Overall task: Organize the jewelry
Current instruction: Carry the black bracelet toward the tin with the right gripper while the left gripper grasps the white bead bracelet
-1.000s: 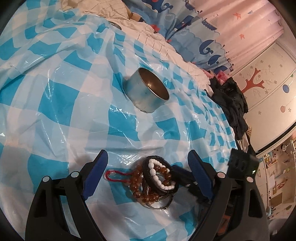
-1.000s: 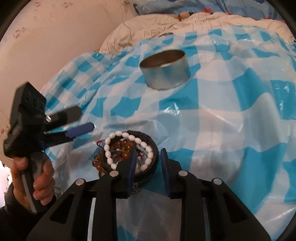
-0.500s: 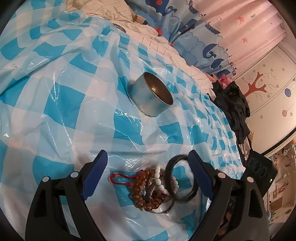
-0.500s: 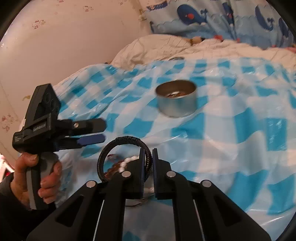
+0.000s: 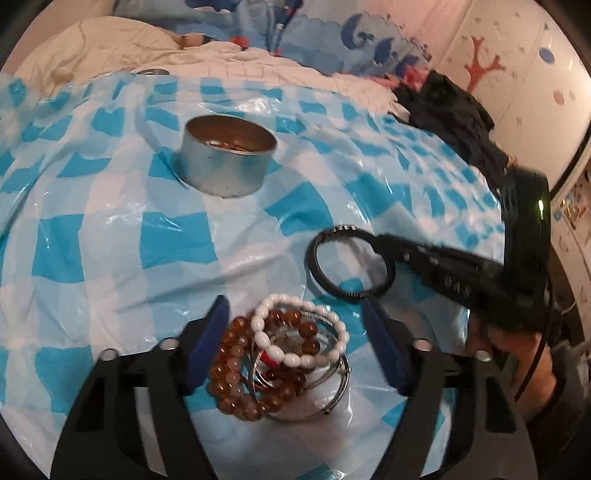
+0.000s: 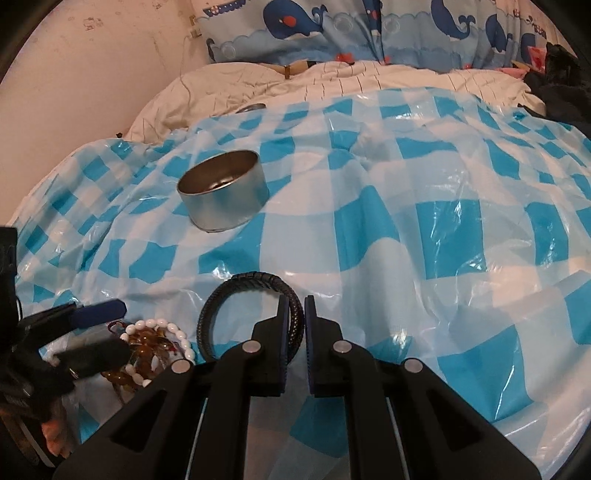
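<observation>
A pile of bracelets lies on the blue-checked plastic sheet [image 5: 110, 240]: a white bead bracelet [image 5: 295, 354], amber beads [image 5: 229, 373] and a metal bangle [image 5: 340, 384]. My left gripper [image 5: 295, 332] straddles this pile, and its jaws are closing. The left pad is close to the amber beads; the right pad stands apart. My right gripper [image 6: 294, 306] is shut on a black braided bracelet [image 6: 240, 280], which hangs just above the sheet to the right of the pile [image 5: 317, 273]. An open round metal tin [image 5: 225, 166] [image 6: 225, 195] stands farther back with something brown inside.
The sheet covers a bed with a white quilt [image 6: 332, 81] and whale-print bedding [image 6: 332, 29] at the back. Dark clothing [image 5: 454, 114] lies at the far right edge. A small metal lid [image 5: 149, 72] rests on the quilt. A hand holds the right gripper [image 5: 513, 354].
The right gripper shut on the black bracelet and lifted it off the pile toward the right. The left gripper swung round, and its jaws have narrowed around the remaining bracelets.
</observation>
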Demonstrator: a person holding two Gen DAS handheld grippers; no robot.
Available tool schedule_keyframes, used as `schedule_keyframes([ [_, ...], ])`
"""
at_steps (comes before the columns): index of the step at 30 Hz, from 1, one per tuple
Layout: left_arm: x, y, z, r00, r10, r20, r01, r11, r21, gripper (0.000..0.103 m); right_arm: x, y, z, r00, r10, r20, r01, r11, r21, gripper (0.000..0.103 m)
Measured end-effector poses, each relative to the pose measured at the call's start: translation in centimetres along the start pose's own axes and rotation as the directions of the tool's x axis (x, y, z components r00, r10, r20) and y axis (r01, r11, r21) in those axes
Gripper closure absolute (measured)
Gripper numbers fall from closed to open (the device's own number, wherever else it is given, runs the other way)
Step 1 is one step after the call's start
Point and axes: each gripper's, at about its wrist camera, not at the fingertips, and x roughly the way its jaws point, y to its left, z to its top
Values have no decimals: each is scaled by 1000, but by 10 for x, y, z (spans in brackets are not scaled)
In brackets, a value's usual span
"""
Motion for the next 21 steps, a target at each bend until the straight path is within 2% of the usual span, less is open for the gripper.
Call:
schedule_keyframes([
  [2, 1, 3, -3, 1000, -2, 0, 2, 1000, -6, 46, 4, 0, -1, 1000, -2, -15, 2, 1000, 5, 94],
  [4, 2, 5, -5, 1000, -6, -8, 6, 1000, -16, 59, 7, -1, -2, 1000, -3, -27, 3, 1000, 8, 94],
  [5, 4, 4, -5, 1000, 8, -15, -8, 1000, -13, 70, 8, -2, -2, 1000, -3, -31, 3, 1000, 11, 94],
  [10, 7, 6, -5, 999, 33, -36, -33, 999, -15, 96, 12, -3, -3, 999, -1, -52, 3, 1000, 23, 92],
  [13, -1, 11, -2, 1000, 2, -13, -2, 999, -42, 96, 14, -1, -4, 998, 13, -57, -12, 1000, 18, 82],
  [15, -7, 14, 1, 999, -41, 5, 41, 997, -68, 96, 16, 3, -6, 998, 21, -67, -21, 1000, -7, 72],
  [17, -16, 19, 5, 996, -81, 37, 84, 991, -101, 96, 19, 8, -7, 997, 6, -76, -8, 999, -36, 70],
  [19, -21, 24, 8, 993, -100, 62, 107, 986, -126, 96, 19, 12, -8, 997, -8, -75, 3, 998, -59, 73],
  [20, -25, 28, 10, 990, -115, 80, 126, 982, -142, 96, 18, 12, -8, 997, -11, -72, 7, 998, -59, 90],
  [21, -27, 31, 11, 988, -123, 93, 136, 978, -156, 97, 18, 11, -8, 998, -1, -71, -3, 998, -55, 93],
])
